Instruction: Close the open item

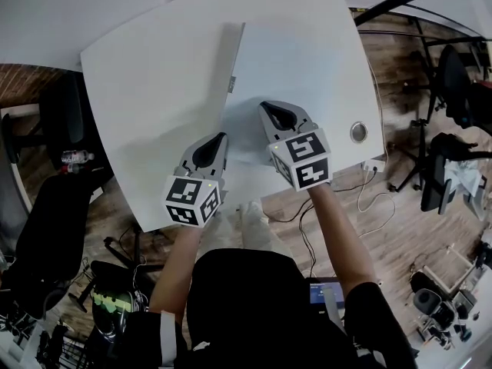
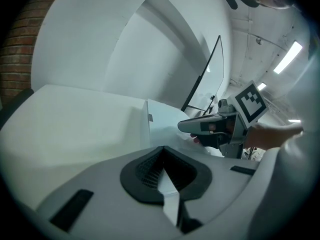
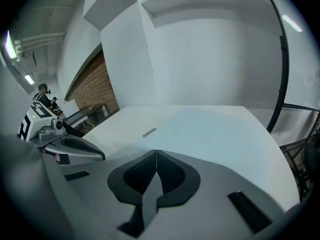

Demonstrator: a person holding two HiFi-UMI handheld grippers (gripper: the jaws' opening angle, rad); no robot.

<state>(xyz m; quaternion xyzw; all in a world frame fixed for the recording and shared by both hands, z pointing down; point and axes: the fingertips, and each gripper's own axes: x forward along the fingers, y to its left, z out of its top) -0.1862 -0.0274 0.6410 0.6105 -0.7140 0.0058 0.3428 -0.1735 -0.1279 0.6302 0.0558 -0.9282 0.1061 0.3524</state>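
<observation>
A flat white rectangular case (image 1: 300,68) lies on the white table (image 1: 154,91), with a small grey tab (image 1: 231,84) on its left edge. Its top face lies level and I see no gap along that edge. In the left gripper view the case (image 2: 165,121) shows a low side wall with the tab (image 2: 150,117). My right gripper (image 1: 270,108) hovers shut over the case's near part, with nothing in it. My left gripper (image 1: 221,138) is shut and empty just off the case's near-left corner. Both show shut jaws in their own views, left gripper (image 2: 162,149) and right gripper (image 3: 156,152).
A round grey grommet (image 1: 358,132) sits in the table at the right. A white socket with a cable (image 1: 373,165) hangs off the near-right edge. Black chairs (image 1: 46,229) and a water bottle (image 1: 77,157) stand on the floor to the left.
</observation>
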